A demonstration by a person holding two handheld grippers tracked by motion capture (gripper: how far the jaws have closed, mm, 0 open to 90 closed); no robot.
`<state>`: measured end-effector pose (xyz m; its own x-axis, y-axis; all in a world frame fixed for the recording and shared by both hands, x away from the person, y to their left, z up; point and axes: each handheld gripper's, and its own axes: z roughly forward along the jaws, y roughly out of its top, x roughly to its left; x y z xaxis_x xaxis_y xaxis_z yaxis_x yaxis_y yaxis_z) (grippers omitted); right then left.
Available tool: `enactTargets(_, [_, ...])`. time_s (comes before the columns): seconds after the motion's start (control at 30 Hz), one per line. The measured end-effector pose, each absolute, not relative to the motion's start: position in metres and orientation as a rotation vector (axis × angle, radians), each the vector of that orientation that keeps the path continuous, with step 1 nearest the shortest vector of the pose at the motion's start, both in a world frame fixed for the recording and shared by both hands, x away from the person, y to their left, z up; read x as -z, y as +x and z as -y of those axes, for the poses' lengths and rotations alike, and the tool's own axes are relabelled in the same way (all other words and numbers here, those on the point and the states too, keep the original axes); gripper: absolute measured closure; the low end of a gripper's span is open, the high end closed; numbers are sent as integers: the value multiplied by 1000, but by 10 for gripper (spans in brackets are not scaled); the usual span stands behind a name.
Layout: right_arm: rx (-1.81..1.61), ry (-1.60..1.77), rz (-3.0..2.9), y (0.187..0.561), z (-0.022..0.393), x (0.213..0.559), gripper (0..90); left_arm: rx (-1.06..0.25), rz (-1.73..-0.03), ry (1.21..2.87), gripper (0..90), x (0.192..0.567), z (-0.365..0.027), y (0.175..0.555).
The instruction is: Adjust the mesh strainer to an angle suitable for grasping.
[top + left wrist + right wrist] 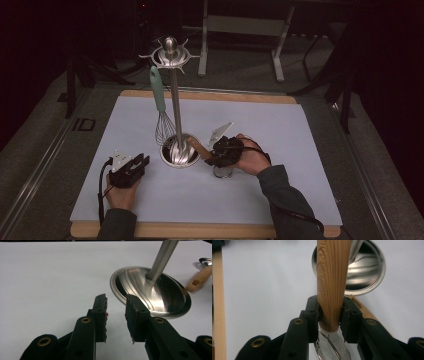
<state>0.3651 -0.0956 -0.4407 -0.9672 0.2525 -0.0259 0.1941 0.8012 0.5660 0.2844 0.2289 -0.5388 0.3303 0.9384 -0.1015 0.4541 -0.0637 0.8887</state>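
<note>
At the left we have our left gripper (134, 167) resting on the pale blue-grey mat (280, 150), jaws parted with nothing between them; in the left gripper view its pads (101, 312) point toward the round polished steel base (152, 293) of the utensil stand just ahead.

In the middle rises that stand's tall steel pole (175, 100), topped by a ring of hooks (170, 54). A wire whisk with a mint-green handle (159, 102) hangs from one hook on the pole's left side.

Just right of the base, our right gripper (220, 152) is clamped on the light wooden handle (332, 285) of a small fine-mesh strainer (334, 346). The handle's long axis runs from the gripper up and leftward toward the base, its free end nearest the pole, and the mesh bowl sits behind the jaws, toward our wrist. We judge that hanging it means lifting that free end well above to the hook ring; the right hand is the nearer one.

Letters are pressed along the wooden handle, but we cannot read them.
</note>
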Motion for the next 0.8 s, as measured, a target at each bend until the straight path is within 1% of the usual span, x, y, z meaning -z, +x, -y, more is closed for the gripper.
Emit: enactTargets(0.8, [-1146, 421, -2688, 360, 100, 399, 708, -661, -1268, 1676, 706, 539, -229, 284])
